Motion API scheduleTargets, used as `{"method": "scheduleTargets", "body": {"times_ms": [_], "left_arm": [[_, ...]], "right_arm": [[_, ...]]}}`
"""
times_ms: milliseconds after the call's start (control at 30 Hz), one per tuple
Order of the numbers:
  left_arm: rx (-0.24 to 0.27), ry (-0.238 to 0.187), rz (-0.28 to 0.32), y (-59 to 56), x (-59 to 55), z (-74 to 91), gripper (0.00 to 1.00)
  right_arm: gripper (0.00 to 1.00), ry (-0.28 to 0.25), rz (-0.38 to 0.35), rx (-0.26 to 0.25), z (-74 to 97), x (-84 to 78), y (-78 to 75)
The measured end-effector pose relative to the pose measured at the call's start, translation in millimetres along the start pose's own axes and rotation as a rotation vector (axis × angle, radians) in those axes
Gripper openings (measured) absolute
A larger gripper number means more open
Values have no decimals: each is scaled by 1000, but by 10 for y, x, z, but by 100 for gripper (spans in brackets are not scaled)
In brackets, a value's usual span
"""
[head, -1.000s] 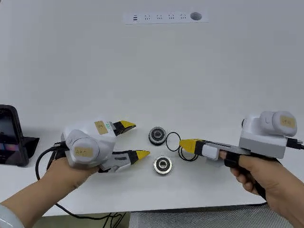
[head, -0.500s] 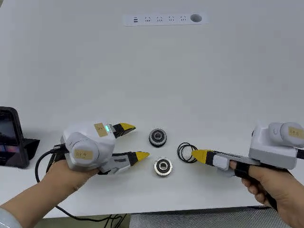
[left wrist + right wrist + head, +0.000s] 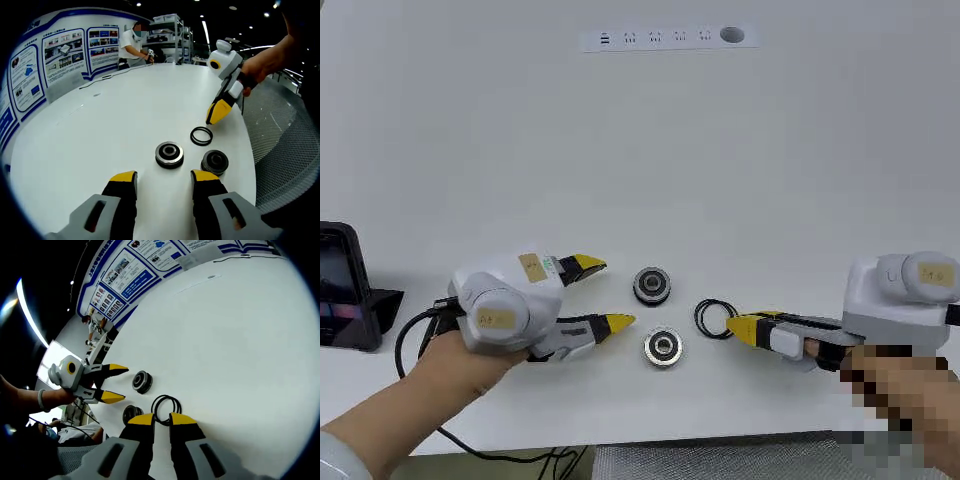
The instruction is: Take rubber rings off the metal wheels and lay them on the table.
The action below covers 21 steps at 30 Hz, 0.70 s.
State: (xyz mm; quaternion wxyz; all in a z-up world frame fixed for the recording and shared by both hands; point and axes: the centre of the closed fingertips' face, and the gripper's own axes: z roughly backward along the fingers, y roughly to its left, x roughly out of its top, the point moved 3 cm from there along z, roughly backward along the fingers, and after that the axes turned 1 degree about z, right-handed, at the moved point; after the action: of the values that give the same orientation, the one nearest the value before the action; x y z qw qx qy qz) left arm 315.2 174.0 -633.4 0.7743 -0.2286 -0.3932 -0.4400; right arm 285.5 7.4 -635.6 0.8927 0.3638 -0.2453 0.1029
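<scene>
Rubber rings (image 3: 716,317) overlapping, flat on white surface (image 3: 640,160), just right of two metal wheels: far wheel (image 3: 652,286), near wheel (image 3: 663,347), slightly apart. Right gripper (image 3: 740,328) just right of rings, yellow tips pointing at them, jaws a narrow gap apart, empty. Left gripper (image 3: 608,293) left of wheels, jaws wide apart, holding nothing, facing both wheels.

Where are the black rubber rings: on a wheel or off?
Off. The rubber rings lie flat on the table, apart from both metal wheels.
</scene>
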Motion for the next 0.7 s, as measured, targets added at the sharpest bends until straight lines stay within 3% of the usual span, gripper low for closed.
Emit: {"method": "scheduleTargets", "body": {"times_ms": [300, 700], "left_arm": [[-1, -20, 3, 1, 89, -23, 40], [-24, -30, -26, -66, 232, -163, 31]], "right_arm": [[17, -19, 39, -15, -31, 161, -37], [17, -25, 68, 44, -294, 356, 158]]}}
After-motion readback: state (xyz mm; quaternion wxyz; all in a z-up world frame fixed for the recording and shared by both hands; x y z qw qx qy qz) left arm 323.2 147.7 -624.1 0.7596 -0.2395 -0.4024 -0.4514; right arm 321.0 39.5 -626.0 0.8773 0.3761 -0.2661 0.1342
